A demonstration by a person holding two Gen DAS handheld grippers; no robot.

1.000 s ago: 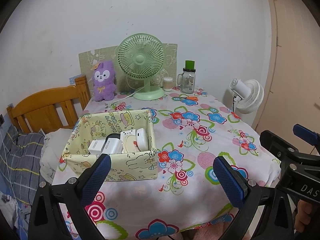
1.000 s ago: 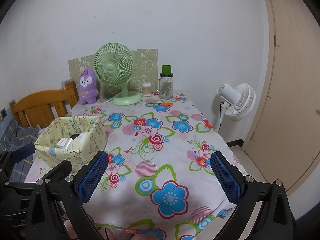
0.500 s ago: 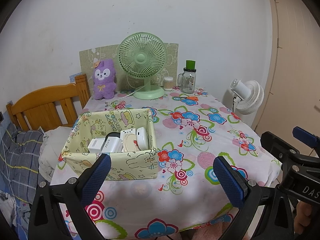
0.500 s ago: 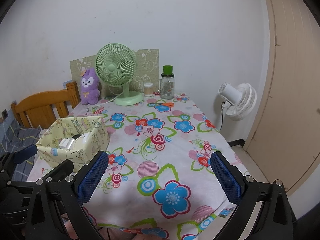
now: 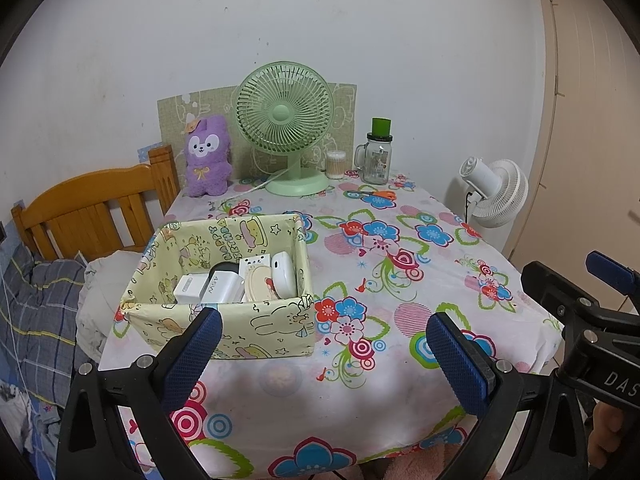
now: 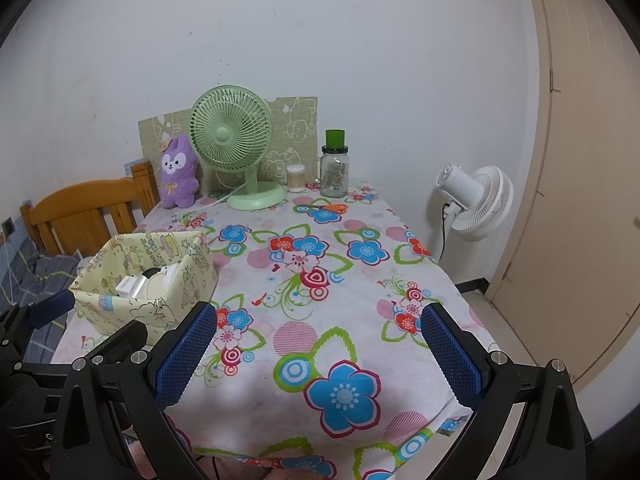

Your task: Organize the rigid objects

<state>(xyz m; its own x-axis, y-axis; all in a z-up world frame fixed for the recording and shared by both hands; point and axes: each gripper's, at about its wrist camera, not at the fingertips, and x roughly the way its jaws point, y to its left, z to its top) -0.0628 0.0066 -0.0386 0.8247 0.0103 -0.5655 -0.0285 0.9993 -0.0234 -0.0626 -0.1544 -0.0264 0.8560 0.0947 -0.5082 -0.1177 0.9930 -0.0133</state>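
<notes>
Left to right: the fabric box at the tabletop's near-left corner holds the white chargers, apparently all gathered. Left gripper and right gripper hover with jaws spread, empty. Any remaining retreat should stay level, clear of the box rim.

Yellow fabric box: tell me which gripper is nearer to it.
Left. The left gripper hovers just before the yellow fabric box; the right gripper is farther right, over the tablecloth.
</notes>
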